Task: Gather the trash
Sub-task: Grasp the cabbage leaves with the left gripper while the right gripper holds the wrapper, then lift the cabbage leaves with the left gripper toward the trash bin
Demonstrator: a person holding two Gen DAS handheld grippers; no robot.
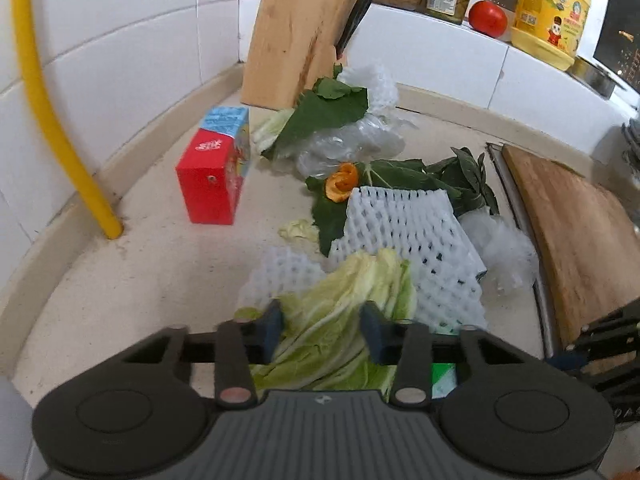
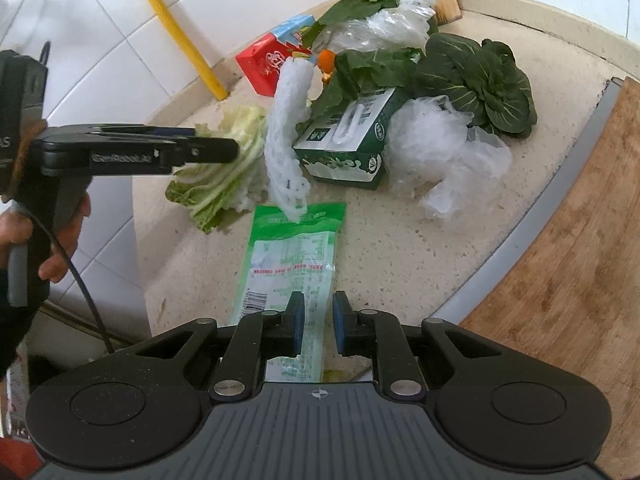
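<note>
The right gripper hung over the near end of the green wrapper, which lay flat on the table. Its fingers stood a little apart, one on each side of the wrapper's edge, and did not look pressed on it, so I judged it was not held. A flat, thin wrapper is hard to pinch off a table; the fingers could slide over it or only push it along. Just past the wrapper, to its left, lay the cabbage leaf. The left gripper was right at it, with the leaf between its fingers. There was a blur there, so I could not tell if they squeezed it or only stood around it. The leaf is floppy and wet-looking; it could tear or slip out if only the thin edge were caught. The white foam net rested with its tip on the far end of the wrapper and leaned on the milk carton. Pulling the wrapper could drag the net and tip it over. Beyond the wrapper lay crumpled clear plastic, dark green leaves, a bit of orange peel and a red box. It was all piled close, so lifting one piece could scatter the rest. Farthest from the wrapper stood the knife block, which is not trash and should be left alone.
</note>
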